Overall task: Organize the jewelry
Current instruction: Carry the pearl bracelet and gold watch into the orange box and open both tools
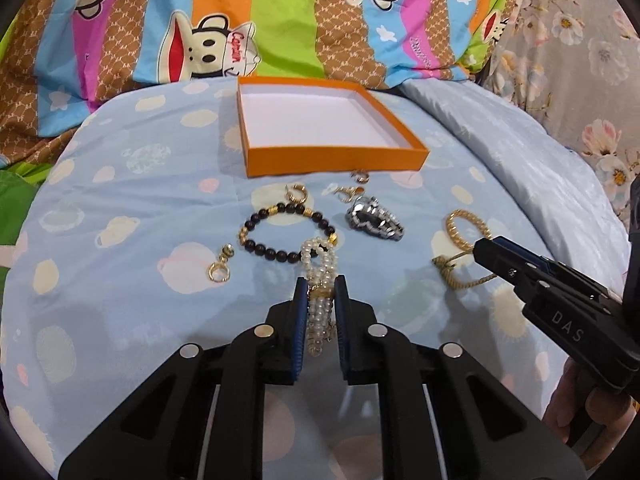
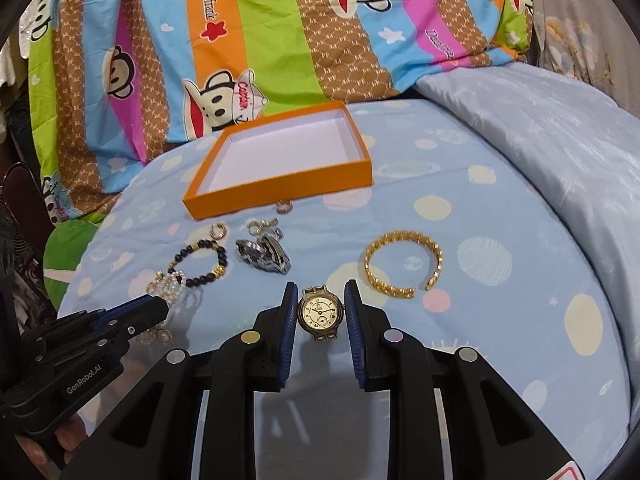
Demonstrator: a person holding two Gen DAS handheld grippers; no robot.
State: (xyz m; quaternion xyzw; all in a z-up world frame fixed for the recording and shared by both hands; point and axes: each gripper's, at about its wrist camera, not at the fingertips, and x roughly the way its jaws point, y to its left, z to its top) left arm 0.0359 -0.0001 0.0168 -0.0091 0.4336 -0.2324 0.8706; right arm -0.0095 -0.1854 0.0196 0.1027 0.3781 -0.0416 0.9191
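An empty orange box (image 1: 332,157) (image 2: 280,188) with a white inside sits at the back of the blue spotted sheet. My left gripper (image 1: 320,286) is shut on a pearl bracelet (image 1: 320,304); the right wrist view shows its pearls (image 2: 172,290) at my left gripper's tip. My right gripper (image 2: 320,294) stands around a gold watch (image 2: 321,312), jaws close to its sides; contact is unclear. A black bead bracelet (image 1: 280,236) (image 2: 200,264), a silver watch (image 1: 374,220) (image 2: 262,258) and a gold bangle (image 2: 404,266) (image 1: 466,228) lie in front of the box.
Small gold earrings (image 1: 298,194) (image 1: 220,268) and charms (image 1: 352,192) lie scattered between the box and the bracelets. A striped monkey-print quilt (image 1: 240,32) rises behind the box. A pale blue duvet (image 2: 540,140) lies at the right.
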